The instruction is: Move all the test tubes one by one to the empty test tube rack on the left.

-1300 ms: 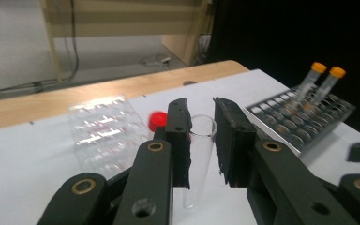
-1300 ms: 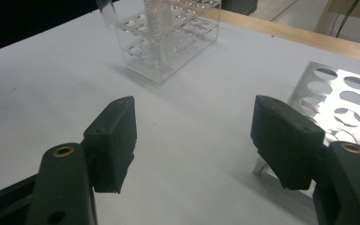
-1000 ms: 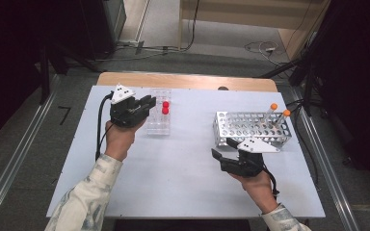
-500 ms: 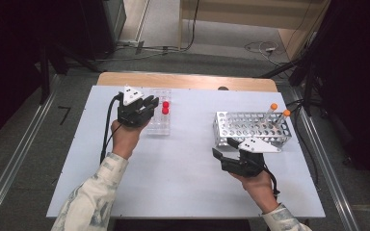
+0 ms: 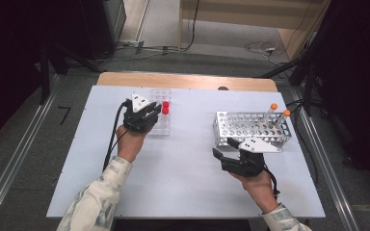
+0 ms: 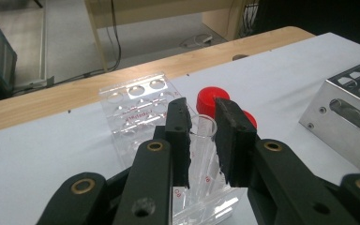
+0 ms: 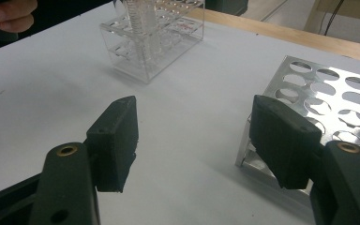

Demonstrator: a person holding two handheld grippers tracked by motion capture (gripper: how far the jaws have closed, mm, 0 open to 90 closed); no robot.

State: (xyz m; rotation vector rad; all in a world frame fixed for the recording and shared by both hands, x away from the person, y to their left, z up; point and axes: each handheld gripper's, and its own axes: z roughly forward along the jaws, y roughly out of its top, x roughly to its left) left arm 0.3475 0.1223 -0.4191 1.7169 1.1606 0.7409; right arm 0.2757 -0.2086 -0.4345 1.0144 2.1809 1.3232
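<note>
While the left hand-held gripper [image 6: 201, 140] stands over the clear plastic rack [image 6: 138, 110] at the far left of the counter [image 5: 183, 187], its two jaws are closed nearly together around an open glass tube [image 6: 202, 140]. This tube stands upright in the rack, between the jaws, just in front of two red caps [image 6: 212, 99]. The right hand-held gripper [image 7: 201, 140] has its jaws wide apart, empty, just beside the metal rack [image 7: 333, 93].
</note>
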